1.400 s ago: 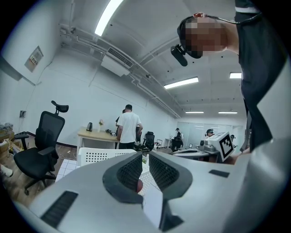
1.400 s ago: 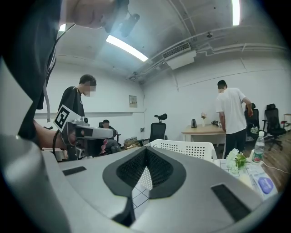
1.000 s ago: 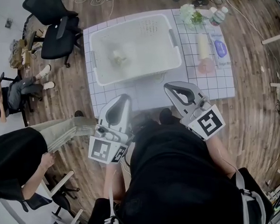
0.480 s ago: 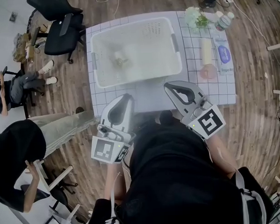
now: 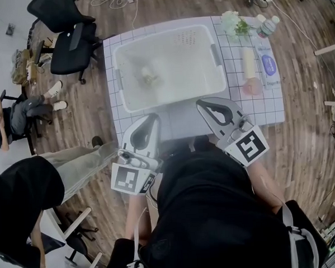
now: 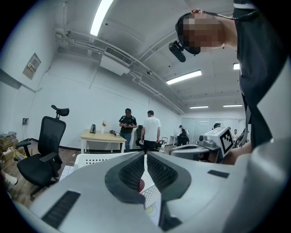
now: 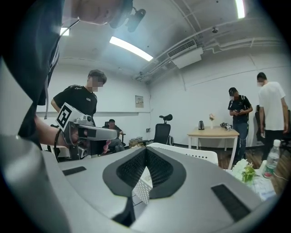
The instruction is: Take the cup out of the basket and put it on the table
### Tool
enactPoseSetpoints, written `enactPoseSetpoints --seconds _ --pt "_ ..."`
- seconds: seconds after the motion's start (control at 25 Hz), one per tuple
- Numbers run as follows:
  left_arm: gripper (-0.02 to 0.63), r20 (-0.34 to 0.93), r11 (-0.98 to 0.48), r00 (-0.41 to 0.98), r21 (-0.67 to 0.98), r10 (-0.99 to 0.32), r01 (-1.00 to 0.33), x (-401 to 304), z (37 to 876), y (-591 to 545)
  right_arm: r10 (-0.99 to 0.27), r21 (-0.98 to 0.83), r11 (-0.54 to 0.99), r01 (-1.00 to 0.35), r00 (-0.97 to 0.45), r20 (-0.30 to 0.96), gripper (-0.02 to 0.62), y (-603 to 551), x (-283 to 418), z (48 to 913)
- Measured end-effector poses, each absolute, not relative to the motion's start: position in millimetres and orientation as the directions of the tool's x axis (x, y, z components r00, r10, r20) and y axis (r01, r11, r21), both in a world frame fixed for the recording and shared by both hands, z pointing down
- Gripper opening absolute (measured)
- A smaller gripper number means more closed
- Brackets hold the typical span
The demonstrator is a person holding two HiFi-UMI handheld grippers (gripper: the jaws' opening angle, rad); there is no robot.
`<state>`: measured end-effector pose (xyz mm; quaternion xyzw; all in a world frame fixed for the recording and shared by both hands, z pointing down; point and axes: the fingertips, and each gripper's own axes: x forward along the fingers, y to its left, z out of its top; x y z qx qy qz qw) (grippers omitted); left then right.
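A white plastic basket [image 5: 167,66] stands on the gridded white table [image 5: 255,106]. A small pale cup [image 5: 149,76] sits inside it, left of centre, too blurred for detail. My left gripper [image 5: 150,117] is at the table's near edge, just short of the basket's near wall, shut and empty. The right gripper [image 5: 203,104] is beside it at the basket's near right corner, also shut with nothing in it. In the left gripper view the jaws [image 6: 145,155] meet above the basket rim [image 6: 97,158]. The right gripper view shows closed jaws [image 7: 145,149] and the rim [image 7: 191,154].
Right of the basket lie flowers [image 5: 233,22], a bottle [image 5: 267,25], a cream cylinder [image 5: 246,59], a pink object [image 5: 252,86] and a blue-labelled pack [image 5: 268,63]. A black office chair [image 5: 67,35] and seated people are at the left. Two people stand by a far table [image 6: 102,135].
The table and basket have drawn nearer in the head view. Both grippers have edged forward to the basket's near wall, still shut. The person at the lower left has shifted.
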<state>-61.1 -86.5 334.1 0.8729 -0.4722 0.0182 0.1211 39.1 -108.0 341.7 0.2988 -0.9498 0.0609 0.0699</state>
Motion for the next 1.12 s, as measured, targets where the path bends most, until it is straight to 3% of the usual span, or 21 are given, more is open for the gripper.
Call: enactPoseSetpoints --seconds 0.48,1.12 --pt "0.012 0.153 -0.546 0.576 0.199 -0.803 -0.814 -98.7 350.1 -90.8 -0.517 0.029 0.838 -0.544 -0.777 0.36 0.015 -155.2 -9.7 359.5" --pt "0.011 0.185 -0.532 0.563 0.191 -0.806 -0.825 -137.7 366.5 -87.0 -0.339 -0.027 0.902 -0.431 -0.745 0.574 0.027 -227.0 -76.7 431.3"
